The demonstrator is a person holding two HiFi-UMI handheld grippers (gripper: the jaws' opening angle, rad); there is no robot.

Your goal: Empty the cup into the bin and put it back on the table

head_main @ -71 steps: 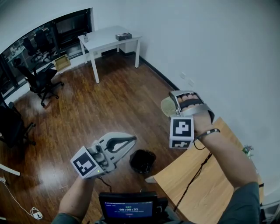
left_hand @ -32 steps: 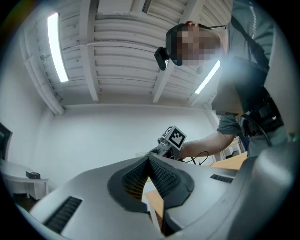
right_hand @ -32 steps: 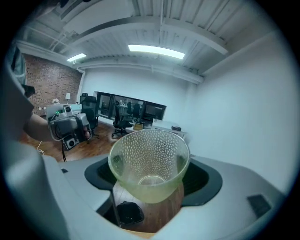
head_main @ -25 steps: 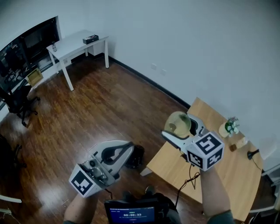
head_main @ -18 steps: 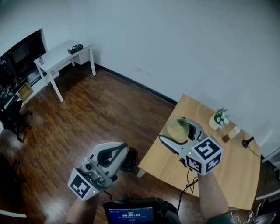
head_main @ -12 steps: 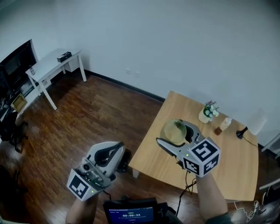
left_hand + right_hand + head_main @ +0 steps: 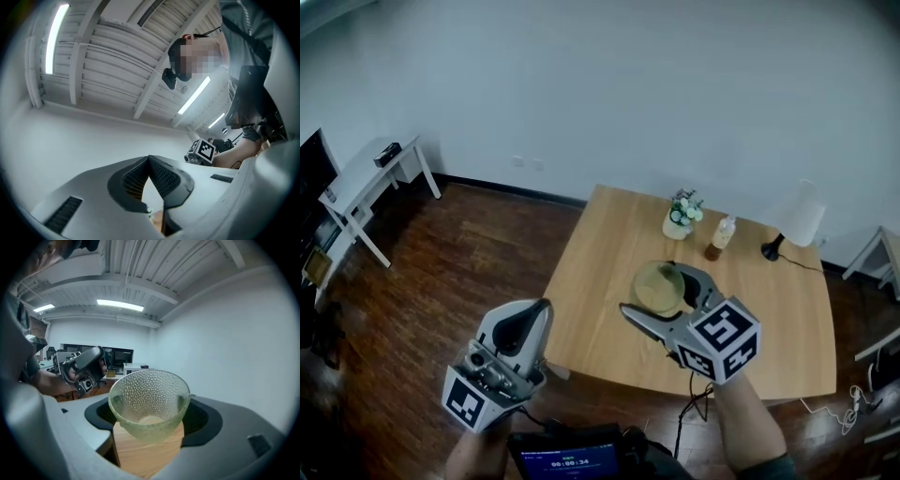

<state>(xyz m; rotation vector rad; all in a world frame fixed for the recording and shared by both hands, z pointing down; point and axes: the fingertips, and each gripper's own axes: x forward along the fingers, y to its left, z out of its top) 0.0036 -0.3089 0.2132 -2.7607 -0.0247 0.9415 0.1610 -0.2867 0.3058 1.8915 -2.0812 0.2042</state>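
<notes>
My right gripper (image 7: pixel 653 289) is shut on a clear dimpled glass cup (image 7: pixel 659 285), which is upright and has nothing in it. In the head view the cup hangs over the middle of the wooden table (image 7: pixel 598 251). The right gripper view shows the cup (image 7: pixel 149 401) clamped between both jaws, with the table's wood (image 7: pixel 147 454) below it. My left gripper (image 7: pixel 540 307) is shut with nothing in it, over the floor at the table's near left corner. Its jaws meet at a point in the left gripper (image 7: pixel 149 159) view. The bin is out of sight.
At the table's far side stand a small potted plant (image 7: pixel 679 215), a little bottle (image 7: pixel 719 236) and a white lamp (image 7: pixel 794 219) with a black cable. A white desk (image 7: pixel 366 175) is at the far left over dark wood floor (image 7: pixel 450 253).
The head view has swung right, from the floor and black bin to the wooden table. Both grippers went along; the cup, earlier at the table's edge, is now over its middle.
</notes>
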